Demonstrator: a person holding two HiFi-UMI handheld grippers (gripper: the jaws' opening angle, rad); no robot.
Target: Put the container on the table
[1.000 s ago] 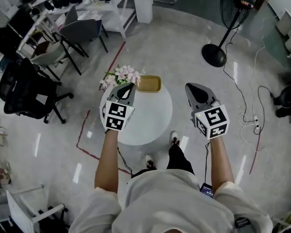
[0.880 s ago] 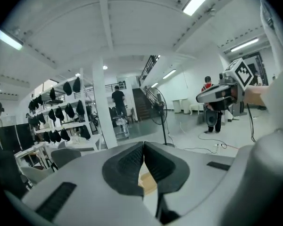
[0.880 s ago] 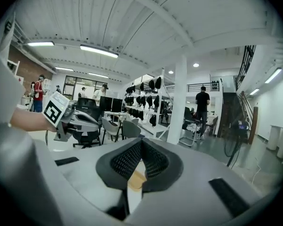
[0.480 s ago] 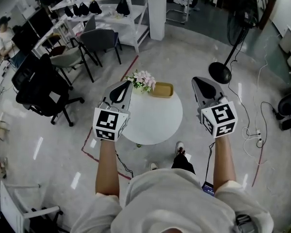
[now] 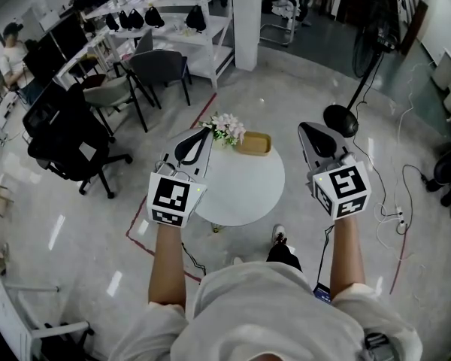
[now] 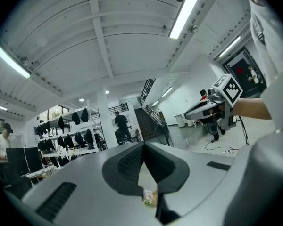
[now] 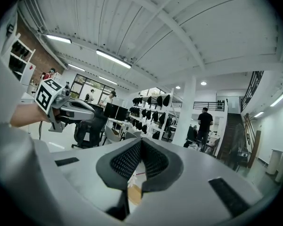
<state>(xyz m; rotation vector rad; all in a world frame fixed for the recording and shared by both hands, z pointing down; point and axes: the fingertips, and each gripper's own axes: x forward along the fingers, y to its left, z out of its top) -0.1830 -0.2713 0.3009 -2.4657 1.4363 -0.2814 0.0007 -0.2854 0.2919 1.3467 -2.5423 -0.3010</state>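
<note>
**Head view.** At frame centre, a round white desk (image 5: 240,194). At its upper edge, a shallow yellow container (image 5: 254,143) lying flat, just beside a bunch of pink flowers (image 5: 225,128). Looks empty, though too small to be sure. Left gripper (image 5: 204,132) at the desk's left side and right gripper (image 5: 303,127) at its right side, both raised above the desk and carrying nothing. Likely parked clear, since the container already sits where the task wants it.

**Left gripper view.** Aimed level across the room, hence ceiling and shelves rather than desk. Pads pressed together, nothing between them. Flowers (image 6: 149,197) glimpsed through the gap beneath. Right gripper (image 6: 188,116) at frame right.

**Right gripper view.** Closed tight as well, holding nothing. Under the jaws, a tan sliver, probably the container (image 7: 133,194). Left gripper (image 7: 101,113) at frame left.
</note>
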